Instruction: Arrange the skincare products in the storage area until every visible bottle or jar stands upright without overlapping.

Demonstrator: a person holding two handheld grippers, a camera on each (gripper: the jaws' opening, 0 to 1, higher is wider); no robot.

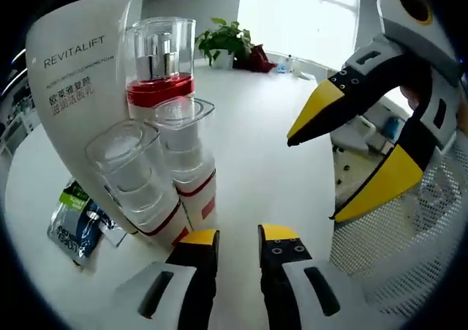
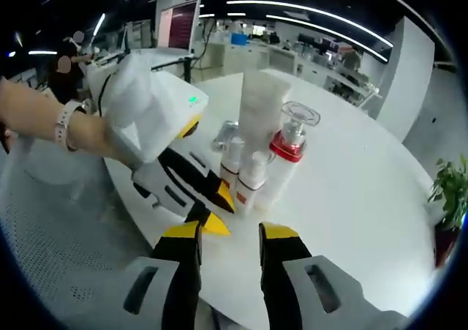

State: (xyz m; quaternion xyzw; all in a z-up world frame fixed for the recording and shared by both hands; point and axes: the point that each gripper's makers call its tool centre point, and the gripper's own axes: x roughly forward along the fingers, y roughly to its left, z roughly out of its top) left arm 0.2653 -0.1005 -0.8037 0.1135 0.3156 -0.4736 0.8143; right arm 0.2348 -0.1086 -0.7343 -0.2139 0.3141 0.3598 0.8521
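Skincare bottles clustered upright on my white round table.

Left to right: a sachet (image 1: 73,224), the tall Revitalift tube (image 1: 77,103), two clear-capped bottles (image 1: 157,180), a red-banded pump bottle (image 1: 159,66); my left gripper (image 1: 238,244) slightly parted, empty; my right gripper (image 1: 362,151) wide apart, empty.

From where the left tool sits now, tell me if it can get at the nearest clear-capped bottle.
Probably yes. The left tool is open, and the nearest clear-capped bottle stands just ahead to its left with bare table between. The right tool is off to the other side, not blocking.
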